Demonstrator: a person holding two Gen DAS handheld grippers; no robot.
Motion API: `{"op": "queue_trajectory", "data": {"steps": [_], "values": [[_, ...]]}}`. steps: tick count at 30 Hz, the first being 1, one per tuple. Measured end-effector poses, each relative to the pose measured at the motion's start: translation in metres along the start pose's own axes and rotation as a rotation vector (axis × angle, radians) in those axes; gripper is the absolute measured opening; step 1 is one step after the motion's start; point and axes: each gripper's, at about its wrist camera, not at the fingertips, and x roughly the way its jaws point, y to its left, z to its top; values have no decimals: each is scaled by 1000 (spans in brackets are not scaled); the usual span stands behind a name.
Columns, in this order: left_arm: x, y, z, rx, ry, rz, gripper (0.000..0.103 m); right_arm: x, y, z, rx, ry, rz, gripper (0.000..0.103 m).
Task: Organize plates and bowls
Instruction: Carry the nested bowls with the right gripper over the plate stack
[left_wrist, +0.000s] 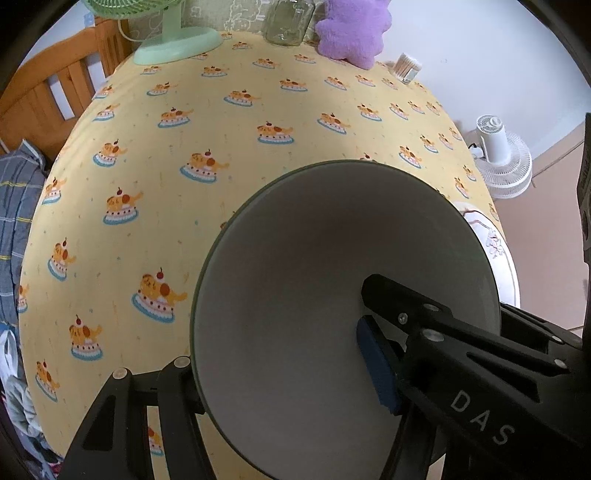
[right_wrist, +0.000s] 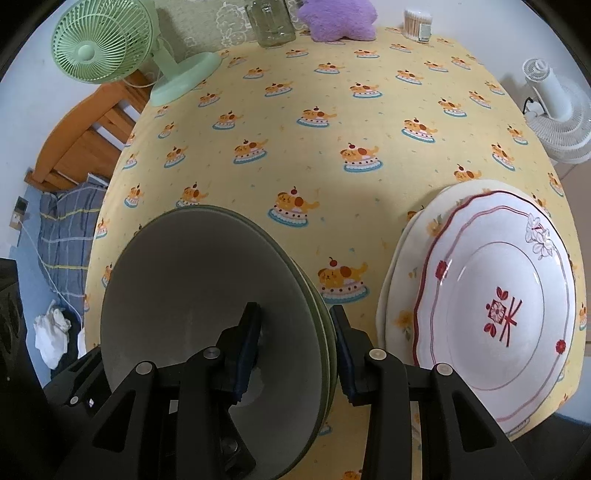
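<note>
Bowls sit at the near edge of our bench (right_wrist: 332, 147), which is covered by a yellow cloth printed with little dogs on cakes. In the right wrist view we see a stack of green-rimmed bowls (right_wrist: 207, 295) at about seven o'clock, grey inside, with the rims of the lower ones showing at its right side. Our right tongs (right_wrist: 295, 350) straddle the right wall of that stack, one finger inside the top bowl and the other outside; the outer pad seems to stand just clear of the rims, so we read these tongs as apart rather than clamped. In the left wrist view the same bowl (left_wrist: 314, 295) fills the lower middle, and our left tongs (left_wrist: 277, 369) straddle its other side, one finger inside with its blue pad (left_wrist: 376, 369) away from the wall, the other outside by the rim at seven o'clock; these too stand apart. At four o'clock in the right wrist view lies a white plate with red patterns (right_wrist: 498, 295) on top of a cream plate (right_wrist: 402, 295), just beside the bowls but not touching them. Far back along the bench we see a green fan (right_wrist: 107, 40) at eleven o'clock, a glass jar (right_wrist: 271, 22) at twelve, a purple plush star (right_wrist: 338, 18) beside it, and a tub of cotton swabs (right_wrist: 417, 24) at one o'clock. A white fan (right_wrist: 554, 110) stands beyond the bench at two o'clock.
</note>
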Motion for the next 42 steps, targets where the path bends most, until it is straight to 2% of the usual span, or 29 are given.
{"op": "queue_trajectory", "data": {"steps": [13,21,30,42], "values": [[-45,0,-2,96,-57,-18,66,-44,19,-12,53,-93,-15,41],[-58,-11,-3,133,-81,-9,66,-60,19,-17,79,-132,-17,41],[-58,-39,-4,107,-117,32,66,-71,-8,-14,37,-157,34,41],[-51,-106,-9,46,-153,69,65,-96,-67,-7,-23,-149,62,41]]}}
